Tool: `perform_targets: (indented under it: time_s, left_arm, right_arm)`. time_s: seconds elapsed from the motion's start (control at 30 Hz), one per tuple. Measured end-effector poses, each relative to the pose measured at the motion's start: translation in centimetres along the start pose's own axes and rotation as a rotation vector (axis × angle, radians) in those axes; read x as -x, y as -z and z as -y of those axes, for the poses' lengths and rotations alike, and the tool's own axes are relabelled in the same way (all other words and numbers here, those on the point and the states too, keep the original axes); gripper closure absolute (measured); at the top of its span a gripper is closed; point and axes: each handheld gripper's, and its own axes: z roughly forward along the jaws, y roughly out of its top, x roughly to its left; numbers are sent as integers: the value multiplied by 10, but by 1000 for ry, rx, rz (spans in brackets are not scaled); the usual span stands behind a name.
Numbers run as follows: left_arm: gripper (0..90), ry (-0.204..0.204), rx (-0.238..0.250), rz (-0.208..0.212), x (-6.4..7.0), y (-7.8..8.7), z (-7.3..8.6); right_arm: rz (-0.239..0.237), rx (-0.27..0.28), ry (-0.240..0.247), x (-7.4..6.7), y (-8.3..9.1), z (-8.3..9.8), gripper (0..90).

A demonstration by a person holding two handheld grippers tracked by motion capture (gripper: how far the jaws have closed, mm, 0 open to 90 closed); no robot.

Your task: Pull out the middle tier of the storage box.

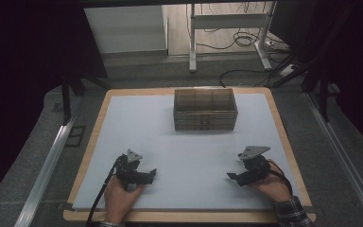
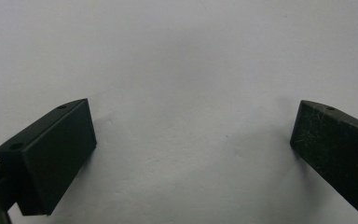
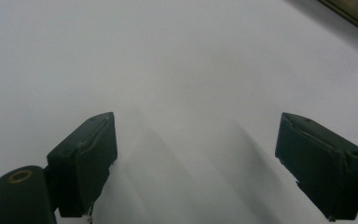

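A person's left gripper (image 1: 147, 176) and right gripper (image 1: 234, 177) rested low at 7 and 5 o'clock on the white tabletop (image 1: 189, 151), both with jaws spread and nothing between them. The compartmented wooden box (image 1: 205, 109) sat well apart at 12 o'clock, seemingly empty. The risk lay in the reach: a gripper carried forward too low could strike the box's near wall and shove it toward the far edge, or snag its trailing cable.

Wooden box (image 3: 354, 11) cut off at corner, its compartments' contents (image 1: 204, 100) indiscernible
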Motion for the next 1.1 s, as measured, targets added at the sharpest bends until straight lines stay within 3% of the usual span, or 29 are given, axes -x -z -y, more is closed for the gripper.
perform_targets:
  time_s: [0.53, 1.1]
  left_arm:
    - [0, 1, 0, 0, 0, 0, 0]
    - [0, 0, 0, 0, 0, 0, 0]
  right_arm:
    - [57, 16, 18, 1, -3, -15, 192]
    - [107, -2, 103, 0, -11, -36, 274]
